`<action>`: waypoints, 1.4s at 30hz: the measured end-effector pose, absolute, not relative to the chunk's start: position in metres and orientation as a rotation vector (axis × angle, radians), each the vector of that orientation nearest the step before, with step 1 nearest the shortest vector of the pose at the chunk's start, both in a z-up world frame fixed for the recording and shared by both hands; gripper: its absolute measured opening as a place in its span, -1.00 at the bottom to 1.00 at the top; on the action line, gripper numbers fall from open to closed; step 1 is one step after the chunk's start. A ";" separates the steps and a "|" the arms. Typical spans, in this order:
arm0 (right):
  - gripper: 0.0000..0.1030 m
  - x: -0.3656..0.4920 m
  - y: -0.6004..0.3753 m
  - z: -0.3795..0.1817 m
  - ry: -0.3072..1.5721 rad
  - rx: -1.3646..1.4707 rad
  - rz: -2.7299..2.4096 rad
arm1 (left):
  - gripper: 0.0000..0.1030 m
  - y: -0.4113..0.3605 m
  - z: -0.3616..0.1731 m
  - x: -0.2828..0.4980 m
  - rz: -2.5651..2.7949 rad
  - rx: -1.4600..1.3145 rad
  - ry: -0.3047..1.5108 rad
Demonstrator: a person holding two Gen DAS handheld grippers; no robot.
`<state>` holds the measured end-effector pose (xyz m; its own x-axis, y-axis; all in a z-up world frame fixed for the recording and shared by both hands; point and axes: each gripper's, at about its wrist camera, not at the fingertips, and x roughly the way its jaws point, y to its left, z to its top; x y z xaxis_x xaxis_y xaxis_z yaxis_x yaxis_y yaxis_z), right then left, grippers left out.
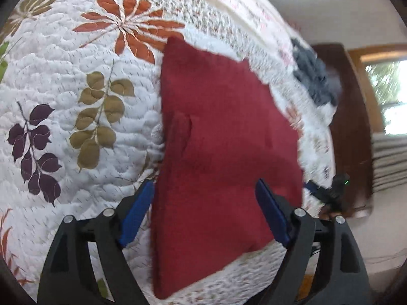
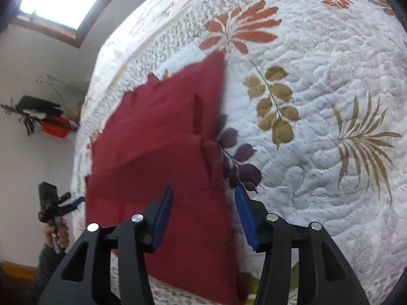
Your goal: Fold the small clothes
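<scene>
A dark red garment (image 1: 223, 137) lies flat on a white quilt with a leaf print (image 1: 63, 76). My left gripper (image 1: 206, 190) is open above the near end of the red cloth, with nothing between its blue pads (image 1: 137, 211). In the right wrist view the same red garment (image 2: 162, 137) shows a fold line across its middle. My right gripper (image 2: 203, 198) is open over its near right edge, holding nothing. The other gripper (image 2: 61, 203) shows at the far left, held by a hand (image 2: 54, 236). The right gripper (image 1: 328, 190) also shows at the right of the left wrist view.
A grey-blue cloth (image 1: 313, 73) lies further back on the quilt near the bed's edge. A dark wooden bed frame (image 1: 348, 127) and a window (image 1: 391, 96) stand beyond it. A wall shelf with red and black items (image 2: 48, 119) hangs on the white wall.
</scene>
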<state>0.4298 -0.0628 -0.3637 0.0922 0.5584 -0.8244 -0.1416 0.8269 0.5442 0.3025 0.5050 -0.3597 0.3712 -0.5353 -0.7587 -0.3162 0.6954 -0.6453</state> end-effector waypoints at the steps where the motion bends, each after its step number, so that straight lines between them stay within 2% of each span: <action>1: 0.02 0.428 -0.062 -0.368 1.395 0.357 0.535 | 0.63 0.504 -0.366 0.304 -0.163 -0.830 1.235; 4: 0.05 0.427 -0.059 -0.377 1.404 0.338 0.533 | 0.62 0.502 -0.378 0.308 -0.162 -0.816 1.268; 6: 0.06 0.426 -0.057 -0.379 1.402 0.334 0.538 | 0.52 0.500 -0.381 0.308 -0.168 -0.798 1.275; 8: 0.05 0.424 -0.056 -0.379 1.393 0.327 0.541 | 0.10 0.499 -0.384 0.309 -0.172 -0.783 1.277; 9: -0.01 0.423 -0.055 -0.377 1.388 0.329 0.552 | -0.04 0.498 -0.383 0.307 -0.170 -0.768 1.274; 10: -0.25 0.421 -0.055 -0.376 1.383 0.331 0.565 | -0.37 0.498 -0.382 0.305 -0.170 -0.750 1.269; 11: -0.36 0.419 -0.053 -0.374 1.377 0.324 0.572 | -0.83 0.499 -0.383 0.304 -0.180 -0.754 1.264; 13: -0.70 0.414 -0.052 -0.367 1.344 0.285 0.571 | -0.82 0.500 -0.381 0.301 -0.189 -0.765 1.237; 14: -0.79 0.413 -0.050 -0.365 1.335 0.277 0.572 | -0.83 0.500 -0.378 0.298 -0.191 -0.751 1.221; 16: -0.84 0.408 -0.050 -0.358 1.303 0.260 0.573 | -0.83 0.497 -0.370 0.293 -0.197 -0.733 1.189; 30: -0.88 0.394 -0.050 -0.277 1.091 0.162 0.563 | -0.84 0.491 -0.275 0.274 -0.243 -0.603 0.955; 36: -0.88 0.434 -0.033 -0.243 1.009 0.134 0.551 | -0.84 0.502 -0.242 0.317 -0.234 -0.544 0.896; 42: -0.88 0.504 -0.006 -0.246 1.009 0.124 0.518 | -0.84 0.522 -0.245 0.391 -0.209 -0.539 0.920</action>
<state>0.5040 -0.0060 -0.2457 0.4242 0.4683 -0.7751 -0.3566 0.8731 0.3324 0.3912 0.5219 -0.2452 0.5968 -0.3946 -0.6987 -0.0549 0.8486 -0.5262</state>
